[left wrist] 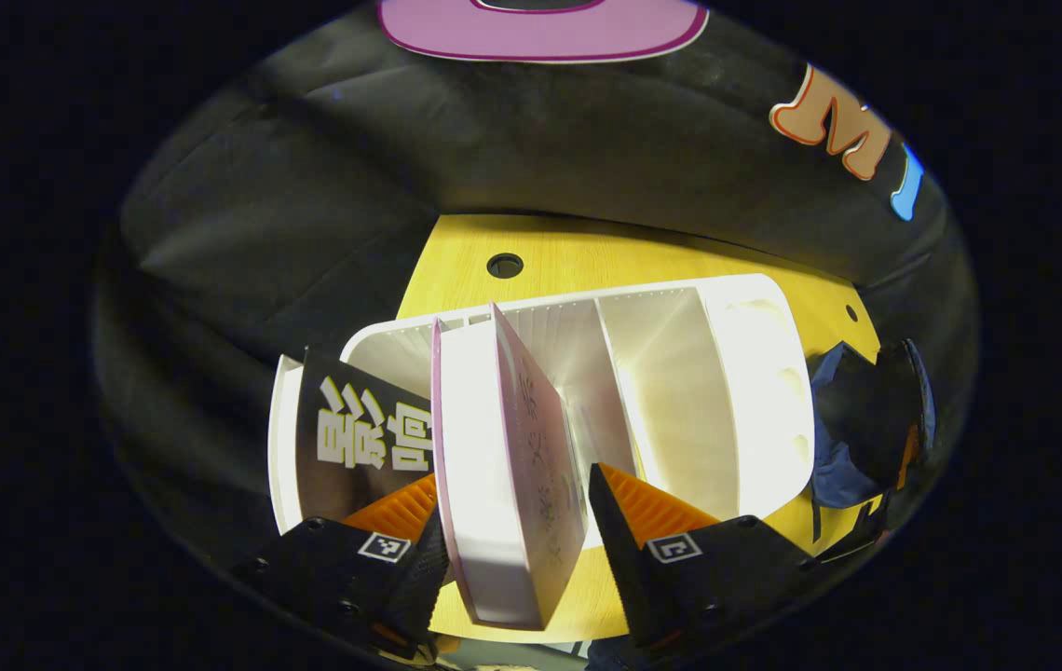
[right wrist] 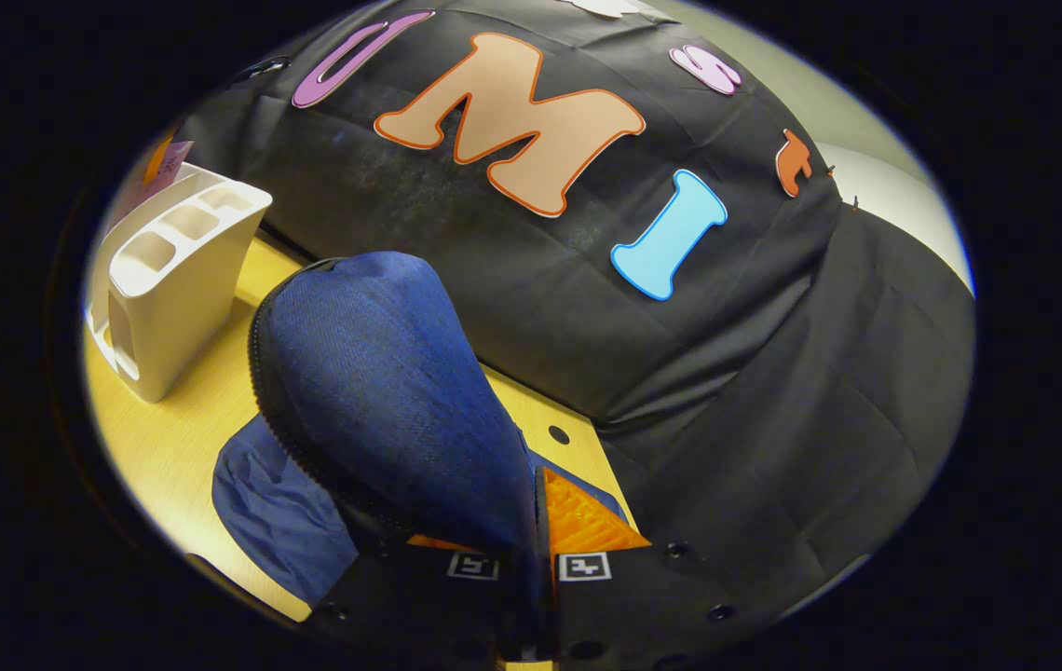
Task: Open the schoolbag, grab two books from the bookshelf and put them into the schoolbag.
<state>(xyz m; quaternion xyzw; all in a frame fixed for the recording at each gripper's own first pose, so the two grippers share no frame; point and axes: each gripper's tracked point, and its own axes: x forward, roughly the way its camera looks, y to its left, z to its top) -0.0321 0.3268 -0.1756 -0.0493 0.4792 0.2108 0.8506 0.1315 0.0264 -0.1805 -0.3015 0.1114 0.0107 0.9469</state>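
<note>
In the left gripper view, the left gripper (left wrist: 517, 522) had its jaws spread around a pink-covered book (left wrist: 508, 466) standing in the white bookshelf (left wrist: 680, 391) on the yellow desk (left wrist: 587, 256), beside a dark book (left wrist: 359, 438); contact on both sides could not be told. In the right gripper view, the right gripper (right wrist: 536, 522) had its jaws closed on the raised flap of the blue schoolbag (right wrist: 382, 391), near the bookshelf.

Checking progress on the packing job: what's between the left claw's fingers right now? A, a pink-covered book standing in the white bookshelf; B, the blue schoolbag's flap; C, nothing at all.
A: the left claw straddles the pink-covered book in the white bookshelf, with a gap still visible at one finger.
</note>
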